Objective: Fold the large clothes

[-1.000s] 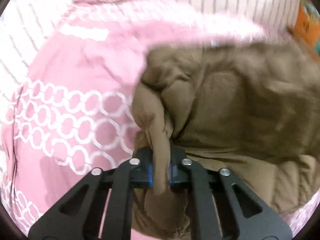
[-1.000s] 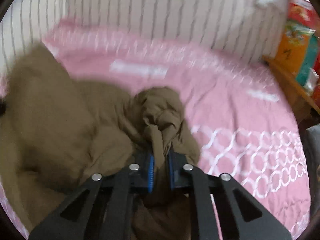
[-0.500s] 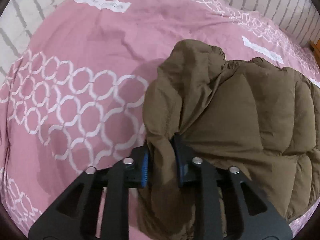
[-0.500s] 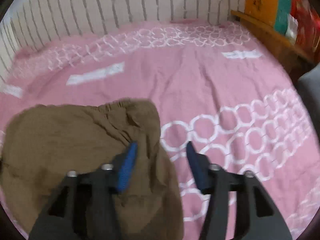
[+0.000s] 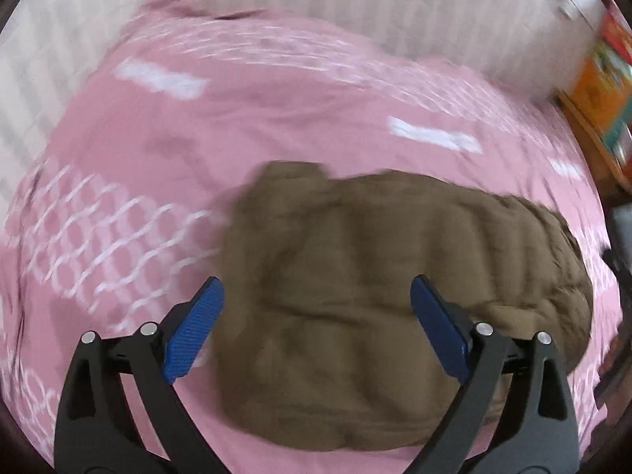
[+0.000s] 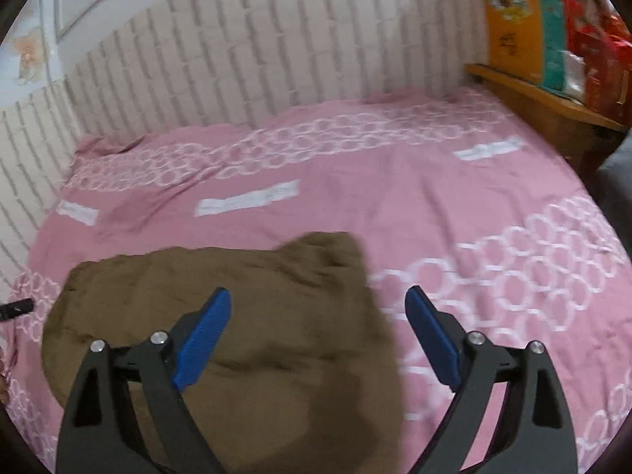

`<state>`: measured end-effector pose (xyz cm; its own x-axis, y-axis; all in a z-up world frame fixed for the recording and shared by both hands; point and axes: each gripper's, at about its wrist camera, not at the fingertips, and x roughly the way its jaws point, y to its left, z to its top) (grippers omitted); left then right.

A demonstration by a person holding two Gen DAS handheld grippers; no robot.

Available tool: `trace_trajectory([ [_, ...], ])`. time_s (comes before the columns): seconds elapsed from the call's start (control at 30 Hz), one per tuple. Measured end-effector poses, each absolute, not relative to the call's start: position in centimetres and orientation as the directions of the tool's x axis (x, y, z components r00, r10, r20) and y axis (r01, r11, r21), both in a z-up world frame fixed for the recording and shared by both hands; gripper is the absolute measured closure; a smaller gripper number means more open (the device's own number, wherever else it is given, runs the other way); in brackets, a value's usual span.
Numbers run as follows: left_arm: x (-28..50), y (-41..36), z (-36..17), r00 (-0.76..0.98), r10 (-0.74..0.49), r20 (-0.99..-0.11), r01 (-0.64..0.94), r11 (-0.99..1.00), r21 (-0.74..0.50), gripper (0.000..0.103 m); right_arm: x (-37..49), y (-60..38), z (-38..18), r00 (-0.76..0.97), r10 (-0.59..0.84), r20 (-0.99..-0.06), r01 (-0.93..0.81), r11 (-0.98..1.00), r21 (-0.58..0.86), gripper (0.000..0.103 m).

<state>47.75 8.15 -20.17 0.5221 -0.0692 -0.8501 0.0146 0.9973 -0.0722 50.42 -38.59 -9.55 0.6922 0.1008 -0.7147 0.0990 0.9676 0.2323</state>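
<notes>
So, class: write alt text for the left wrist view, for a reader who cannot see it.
A brown quilted jacket lies in a folded bundle on a pink bedsheet with white rings. The left gripper is above it, blue-padded fingers wide open, holding nothing. The picture is motion-blurred.

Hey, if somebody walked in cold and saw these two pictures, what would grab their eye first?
A brown puffy jacket lies in a folded heap on a pink bedspread patterned with white rings. Both the left tool and the right tool hang over it with jaws wide apart, holding nothing. A white brick-pattern wall stands behind the bed.
</notes>
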Motion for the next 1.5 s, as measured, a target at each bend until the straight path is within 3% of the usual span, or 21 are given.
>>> trace_trajectory([
  [0.03,48.8,5.7,-20.7,0.508,-0.056,-0.860,0.048,0.998,-0.036,0.009,51.3,-37.7,-9.8,0.675,0.131,-0.726,0.080,0.966,0.247,0.020],
  [0.07,49.8,3.8,-21.6,0.496,-0.027,-0.868,0.069,0.998,0.008,0.015,52.6,-36.5,-10.5,0.641,0.165,-0.750,0.055,0.964,0.259,0.044],
  [0.1,50.6,2.5,-22.2,0.482,-0.003,-0.876,0.077,0.996,0.039,0.030,54.5,-35.0,-11.7,0.578,0.203,-0.791,0.023,0.964,0.264,0.072],
  [0.13,51.9,1.1,-23.6,0.437,0.019,-0.899,0.085,0.994,0.063,0.040,55.4,-34.1,-12.4,0.546,0.219,-0.809,0.009,0.964,0.268,0.079],
  [0.17,52.8,0.4,-24.9,0.381,0.011,-0.924,0.086,0.995,0.047,0.061,56.1,-33.4,-13.1,0.520,0.210,-0.828,0.001,0.969,0.246,0.080],
  [0.2,53.8,0.2,-26.3,0.320,0.005,-0.947,0.068,0.997,0.028,0.069,56.5,-33.0,-13.6,0.504,0.192,-0.842,-0.009,0.976,0.217,0.080],
  [0.37,54.9,-0.7,-30.6,0.164,0.001,-0.986,0.026,1.000,0.006,0.071,58.6,-33.1,-19.3,0.341,0.092,-0.935,-0.016,0.996,0.092,0.085],
  [0.5,55.3,-1.3,-32.9,0.084,-0.004,-0.996,0.040,0.999,-0.001,0.071,59.1,-34.3,-21.4,0.297,0.131,-0.946,0.021,0.989,0.143,0.086],
  [0.83,57.4,-1.7,-36.4,0.008,0.021,-1.000,0.015,1.000,0.021,0.070,61.4,-32.9,-24.1,0.227,0.072,-0.971,0.001,0.997,0.074,0.086],
  [0.97,55.2,-0.3,-34.0,0.056,-0.070,-0.996,-0.017,0.997,-0.071,0.075,59.9,-33.4,-22.0,0.292,0.118,-0.949,-0.006,0.993,0.121,0.085],
  [1.03,54.0,0.9,-31.6,0.139,-0.123,-0.983,0.019,0.992,-0.122,0.083,57.0,-34.8,-18.0,0.443,0.199,-0.874,-0.002,0.975,0.222,0.084],
  [1.07,52.5,1.1,-30.1,0.200,-0.121,-0.972,0.038,0.993,-0.115,0.083,55.2,-35.3,-15.9,0.511,0.195,-0.837,-0.013,0.975,0.220,0.080],
  [1.2,45.2,3.2,-25.2,0.476,-0.016,-0.879,0.038,0.999,0.002,0.083,49.1,-36.8,-11.8,0.647,0.164,-0.744,-0.037,0.982,0.184,0.079],
  [1.4,40.3,8.8,-26.4,0.536,0.075,-0.841,-0.078,0.996,0.040,0.083,42.9,-37.6,-13.0,0.706,0.049,-0.707,-0.001,0.998,0.068,0.079],
  [1.5,39.6,11.9,-28.6,0.525,0.071,-0.848,-0.058,0.997,0.047,0.083,43.4,-38.6,-16.6,0.657,0.067,-0.751,0.052,0.990,0.135,0.079],
])
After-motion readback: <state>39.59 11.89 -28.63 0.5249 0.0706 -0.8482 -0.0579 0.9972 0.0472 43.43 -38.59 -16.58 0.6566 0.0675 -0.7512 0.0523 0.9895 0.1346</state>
